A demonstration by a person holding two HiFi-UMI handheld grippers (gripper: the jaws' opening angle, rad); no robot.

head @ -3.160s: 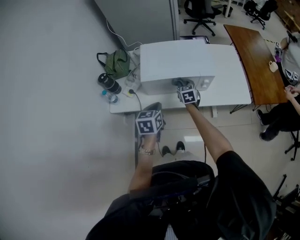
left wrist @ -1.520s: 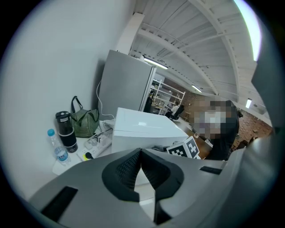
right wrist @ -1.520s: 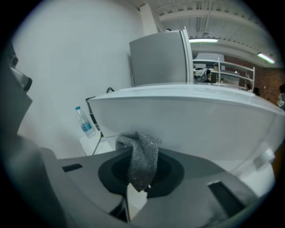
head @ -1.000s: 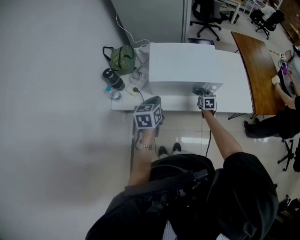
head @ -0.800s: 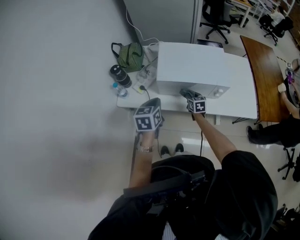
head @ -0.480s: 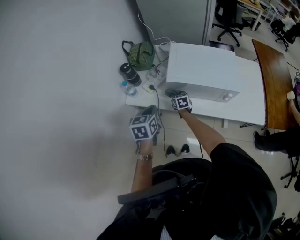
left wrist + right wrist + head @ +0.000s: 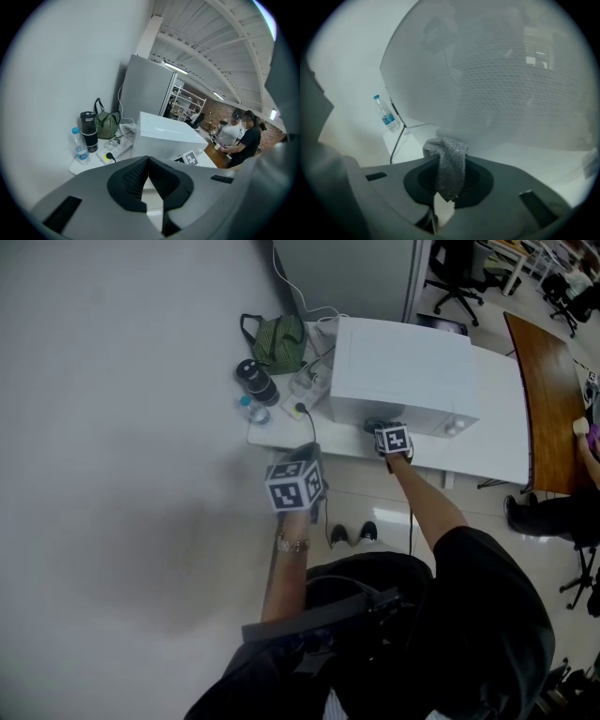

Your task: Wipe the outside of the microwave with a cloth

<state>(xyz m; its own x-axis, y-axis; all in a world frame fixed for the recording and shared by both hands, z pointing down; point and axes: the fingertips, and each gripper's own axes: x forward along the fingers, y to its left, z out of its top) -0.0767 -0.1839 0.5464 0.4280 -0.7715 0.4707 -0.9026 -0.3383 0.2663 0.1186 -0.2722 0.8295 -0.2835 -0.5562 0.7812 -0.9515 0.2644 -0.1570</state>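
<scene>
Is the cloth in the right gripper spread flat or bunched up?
Bunched up. The grey cloth is pinched into a narrow wad in the right gripper, with its top end at the microwave front.

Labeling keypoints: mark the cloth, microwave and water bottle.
cloth [image 7: 448,164], right gripper view, gray fold between the jaws.
microwave [image 7: 403,367], head view, white top panel.
water bottle [image 7: 81,149], left gripper view, labelled body.

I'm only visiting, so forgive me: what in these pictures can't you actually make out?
- Whether the cloth touches the microwave: in the head view the right tongs cover that spot, and the right gripper view is too close to tell.
- Markings by the knobs: too small in the head view.
- Water bottle label: too small in every view.
- Microwave's back: hidden by its own body.
</scene>
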